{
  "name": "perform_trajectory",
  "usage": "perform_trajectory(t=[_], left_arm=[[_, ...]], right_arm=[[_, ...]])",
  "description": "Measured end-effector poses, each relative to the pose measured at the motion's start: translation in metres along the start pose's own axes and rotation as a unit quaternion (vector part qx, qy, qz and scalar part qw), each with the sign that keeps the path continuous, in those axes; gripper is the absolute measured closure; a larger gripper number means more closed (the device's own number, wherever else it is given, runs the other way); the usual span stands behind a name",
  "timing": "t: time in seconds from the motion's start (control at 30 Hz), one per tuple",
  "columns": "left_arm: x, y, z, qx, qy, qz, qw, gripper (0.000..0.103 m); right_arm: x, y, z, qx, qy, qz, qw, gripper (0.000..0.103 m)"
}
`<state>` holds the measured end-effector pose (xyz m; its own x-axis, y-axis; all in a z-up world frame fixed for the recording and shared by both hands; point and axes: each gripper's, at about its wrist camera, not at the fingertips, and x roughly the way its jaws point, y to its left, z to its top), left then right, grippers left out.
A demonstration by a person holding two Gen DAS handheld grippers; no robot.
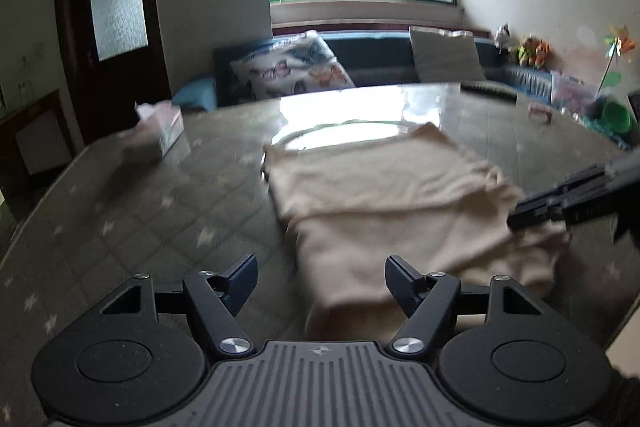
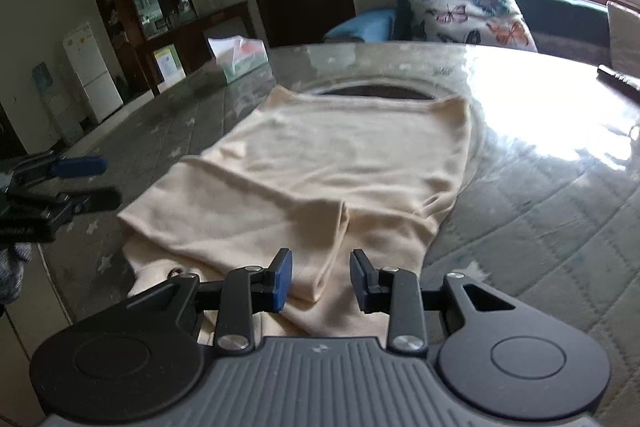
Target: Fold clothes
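A cream garment (image 1: 392, 203) lies partly folded on the round glass-topped table (image 1: 160, 211), its near end hanging over the table's front edge. My left gripper (image 1: 321, 281) is open and empty, just above the garment's near left part. My right gripper (image 2: 321, 281) is open and empty above the garment (image 2: 320, 179), near a folded sleeve edge. In the left wrist view the right gripper (image 1: 532, 215) shows at the garment's right edge. In the right wrist view the left gripper (image 2: 94, 181) shows at the garment's left side, open.
A tissue box (image 1: 160, 131) stands on the table's far left; it also shows in the right wrist view (image 2: 240, 59). A sofa (image 1: 376, 63) with cushions lies behind the table. Toys and a green bowl (image 1: 616, 115) sit at the far right.
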<state>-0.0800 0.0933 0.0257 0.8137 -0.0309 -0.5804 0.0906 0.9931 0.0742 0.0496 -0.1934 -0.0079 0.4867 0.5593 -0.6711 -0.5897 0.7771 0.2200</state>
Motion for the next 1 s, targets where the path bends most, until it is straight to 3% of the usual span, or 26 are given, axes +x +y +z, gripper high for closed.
perform_trajectory(t=[0.1, 0.13, 0.17, 0.23, 0.27, 0.43, 0.53, 0.6, 0.7, 0.77, 1.0], left_arm=[[0.002, 0.0, -0.012, 0.005, 0.01, 0.0, 0.9999, 0.03], [0.004, 0.0, -0.014, 0.004, 0.012, -0.002, 0.9999, 0.03], [0.006, -0.001, -0.017, 0.004, 0.014, -0.003, 0.9999, 0.03], [0.01, -0.001, -0.02, 0.002, 0.018, -0.004, 0.9998, 0.031], [0.011, -0.002, -0.021, 0.001, 0.019, -0.003, 0.9998, 0.034], [0.016, -0.001, -0.021, -0.005, 0.02, -0.005, 0.9998, 0.049], [0.018, -0.003, -0.021, 0.004, 0.023, -0.005, 0.9997, 0.064], [0.018, -0.004, -0.023, 0.013, 0.024, -0.002, 0.9996, 0.08], [0.016, -0.007, -0.026, 0.027, 0.024, 0.002, 0.9994, 0.09], [0.013, -0.01, -0.027, 0.039, 0.02, 0.005, 0.999, 0.091], [0.013, -0.012, -0.024, 0.038, 0.025, 0.008, 0.9989, 0.087]], right_arm=[[0.006, 0.004, -0.002, 0.0, 0.013, -0.003, 1.0, 0.072], [0.007, 0.005, -0.002, -0.002, 0.015, -0.003, 1.0, 0.076], [0.008, 0.007, -0.002, -0.004, 0.018, -0.004, 1.0, 0.087], [0.008, 0.01, 0.0, -0.009, 0.02, -0.008, 1.0, 0.094], [0.007, 0.012, 0.002, -0.014, 0.018, -0.014, 1.0, 0.098], [-0.013, 0.023, 0.022, -0.036, -0.02, -0.02, 0.999, 0.1], [-0.03, 0.032, 0.036, -0.057, -0.054, -0.022, 0.997, 0.1], [-0.043, 0.038, 0.045, -0.07, -0.079, -0.027, 0.994, 0.101], [-0.061, 0.04, 0.05, -0.082, -0.105, -0.038, 0.99, 0.102], [-0.061, 0.037, 0.044, -0.086, -0.102, -0.051, 0.99, 0.102], [-0.019, 0.004, 0.007, -0.022, -0.007, -0.046, 0.999, 0.097]])
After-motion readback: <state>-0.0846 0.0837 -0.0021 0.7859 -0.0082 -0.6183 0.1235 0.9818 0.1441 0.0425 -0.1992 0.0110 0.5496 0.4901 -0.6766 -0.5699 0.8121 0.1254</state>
